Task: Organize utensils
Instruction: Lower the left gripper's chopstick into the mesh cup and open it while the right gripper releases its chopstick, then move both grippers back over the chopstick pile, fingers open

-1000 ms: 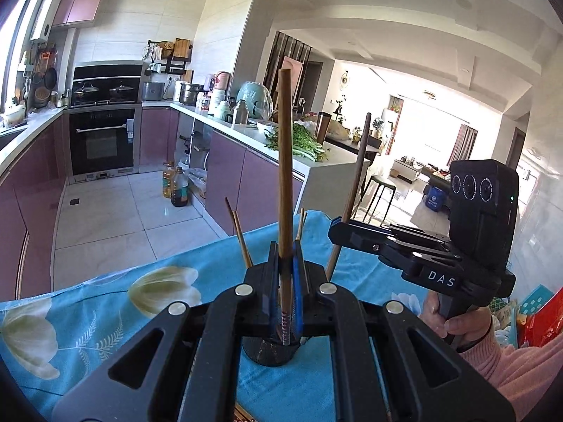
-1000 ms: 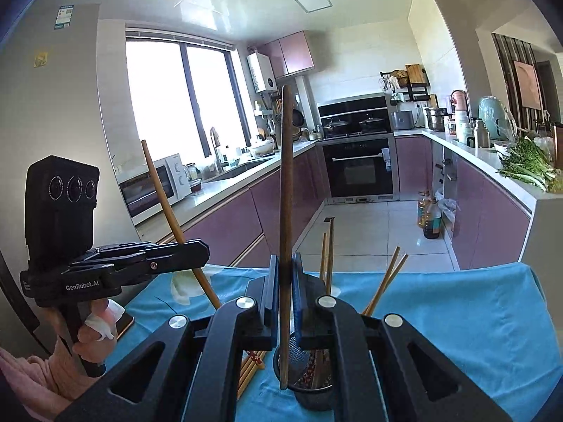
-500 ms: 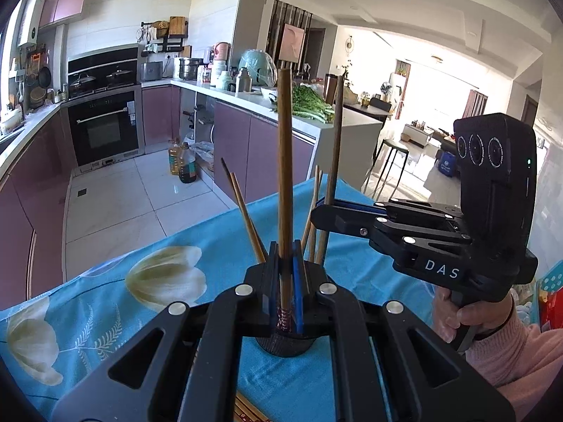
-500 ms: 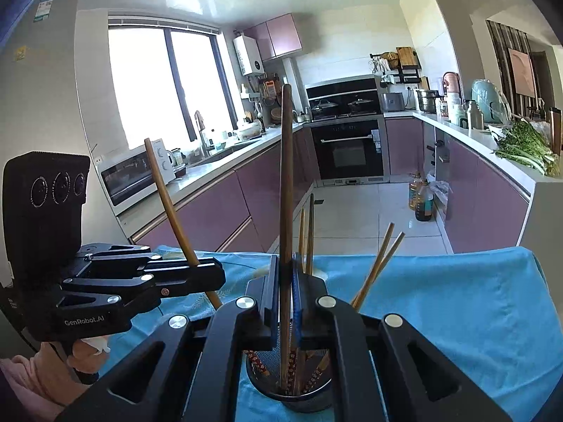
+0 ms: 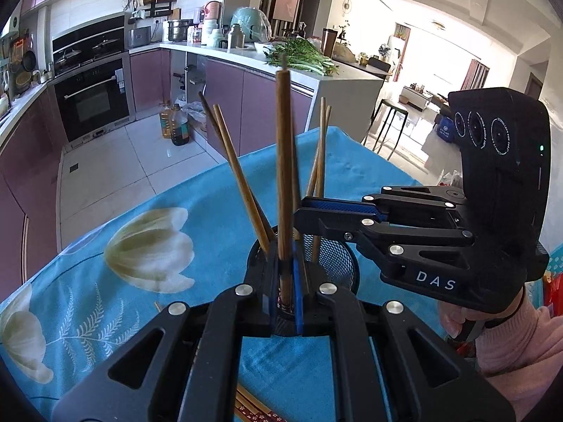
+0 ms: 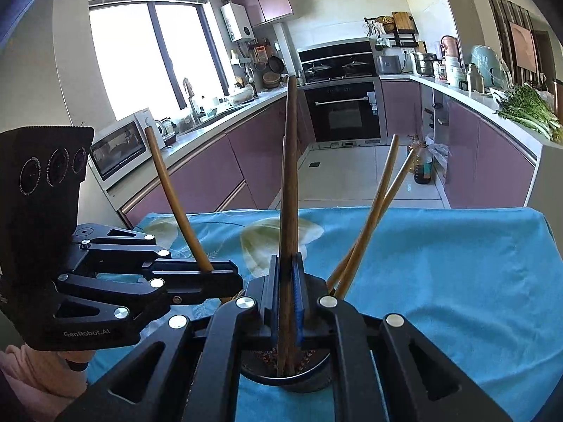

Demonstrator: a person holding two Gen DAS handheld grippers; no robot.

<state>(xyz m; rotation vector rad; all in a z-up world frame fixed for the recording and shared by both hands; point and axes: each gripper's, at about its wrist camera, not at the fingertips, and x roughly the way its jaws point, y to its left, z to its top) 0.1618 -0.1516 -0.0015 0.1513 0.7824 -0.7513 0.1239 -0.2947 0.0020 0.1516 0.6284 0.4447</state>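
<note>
Blue floral tablecloth (image 5: 218, 190) | purple kitchen cabinets (image 6: 207, 183) | both hand-held grippers pinching chopsticks over mesh holder (image 5: 337, 263)

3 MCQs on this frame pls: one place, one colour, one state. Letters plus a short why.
1. Where does the mesh holder stand?
A. on the floor
B. on the blue tablecloth
C. on the counter

2. What colour are the pads of the right hand-held gripper?
A. blue
B. red
C. white

3. What is the state of the left hand-held gripper?
A. open, empty
B. shut on a chopstick
C. shut on a spoon

Key: 1 B, cloth surrounds the holder's base. 2 A, blue strips line its fingers. 3 B, its pads clamp an upright wooden stick over the holder.
</note>
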